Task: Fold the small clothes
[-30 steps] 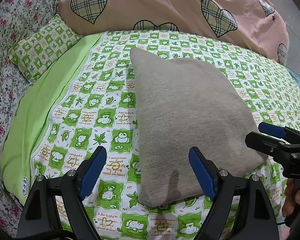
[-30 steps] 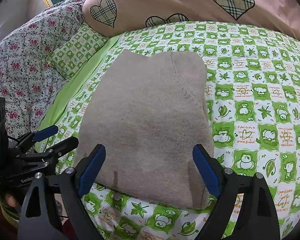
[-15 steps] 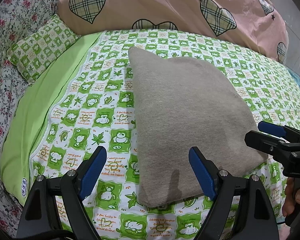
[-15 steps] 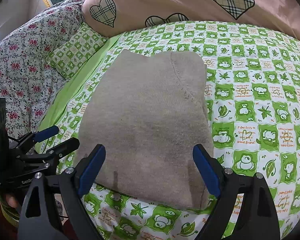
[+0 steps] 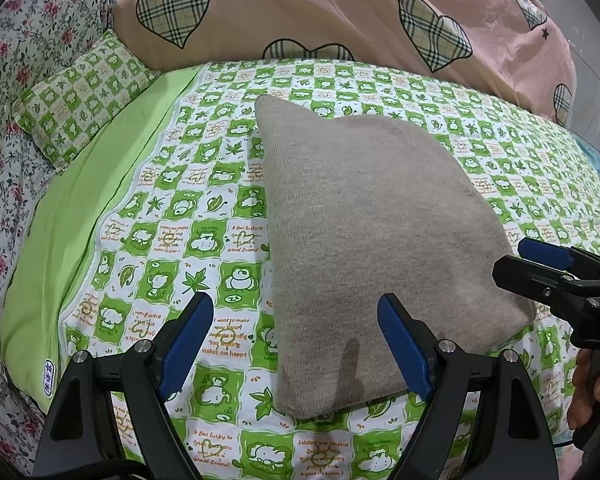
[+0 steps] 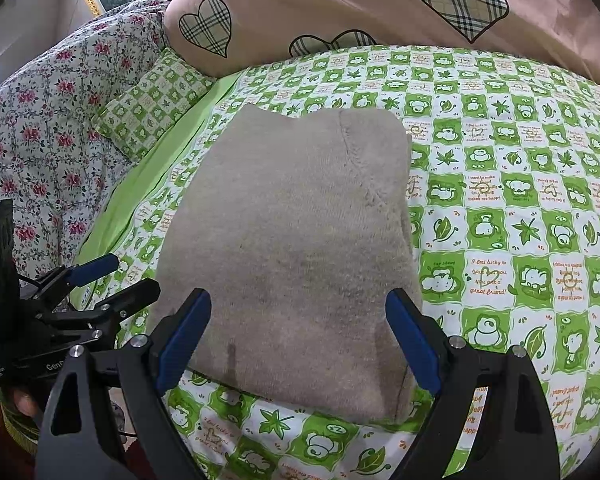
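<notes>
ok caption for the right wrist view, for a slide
Folded beige sweater on a green patterned sheet, both hand-held grippers open: right hand-held gripper over its near edge, left hand-held gripper beside it.

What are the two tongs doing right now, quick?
Left tongs: open, holding nothing, near edge of the folded grey garment.
Right tongs: open, holding nothing, over the garment's near edge.
</notes>
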Demonstrator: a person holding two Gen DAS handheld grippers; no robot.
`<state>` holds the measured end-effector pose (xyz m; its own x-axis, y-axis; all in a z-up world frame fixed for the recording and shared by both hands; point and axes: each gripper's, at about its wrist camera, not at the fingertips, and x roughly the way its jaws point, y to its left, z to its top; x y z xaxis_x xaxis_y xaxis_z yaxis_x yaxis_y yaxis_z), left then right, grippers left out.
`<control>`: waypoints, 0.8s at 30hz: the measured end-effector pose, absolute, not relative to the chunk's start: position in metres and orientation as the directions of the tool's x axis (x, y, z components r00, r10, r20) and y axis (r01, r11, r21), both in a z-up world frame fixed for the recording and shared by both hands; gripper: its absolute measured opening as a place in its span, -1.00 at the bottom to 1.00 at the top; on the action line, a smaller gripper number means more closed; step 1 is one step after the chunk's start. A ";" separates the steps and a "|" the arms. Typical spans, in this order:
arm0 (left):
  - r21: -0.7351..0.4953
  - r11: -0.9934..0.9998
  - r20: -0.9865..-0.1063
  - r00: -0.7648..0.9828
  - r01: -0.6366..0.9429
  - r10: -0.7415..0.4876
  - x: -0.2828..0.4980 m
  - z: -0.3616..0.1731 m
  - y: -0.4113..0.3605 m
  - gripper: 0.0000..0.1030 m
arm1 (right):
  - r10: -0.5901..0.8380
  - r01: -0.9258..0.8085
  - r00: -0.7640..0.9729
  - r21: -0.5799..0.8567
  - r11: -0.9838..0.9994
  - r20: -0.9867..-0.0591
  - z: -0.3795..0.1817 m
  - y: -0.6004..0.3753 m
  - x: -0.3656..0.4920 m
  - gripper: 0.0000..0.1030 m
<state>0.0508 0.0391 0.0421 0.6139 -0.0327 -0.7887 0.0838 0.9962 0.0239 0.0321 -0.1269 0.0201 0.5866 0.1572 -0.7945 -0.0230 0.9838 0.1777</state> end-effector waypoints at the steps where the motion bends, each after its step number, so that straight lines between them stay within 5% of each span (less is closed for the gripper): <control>1: 0.023 0.996 -0.789 0.614 0.084 -0.033 0.051 0.042 0.039 0.64 | 0.156 -0.022 0.587 0.177 0.984 -0.795 0.020 -0.127 0.032 0.73; 24: 0.018 0.997 -0.784 0.619 0.071 -0.030 0.069 0.047 0.044 0.64 | 0.155 -0.024 0.604 0.176 0.984 -0.782 0.028 -0.127 0.044 0.74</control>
<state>0.0690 0.0444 0.0468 0.6195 -0.0303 -0.7844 0.0714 0.9973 0.0179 0.0442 -0.1270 0.0279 0.6044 0.1546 -0.7815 -0.0245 0.9841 0.1758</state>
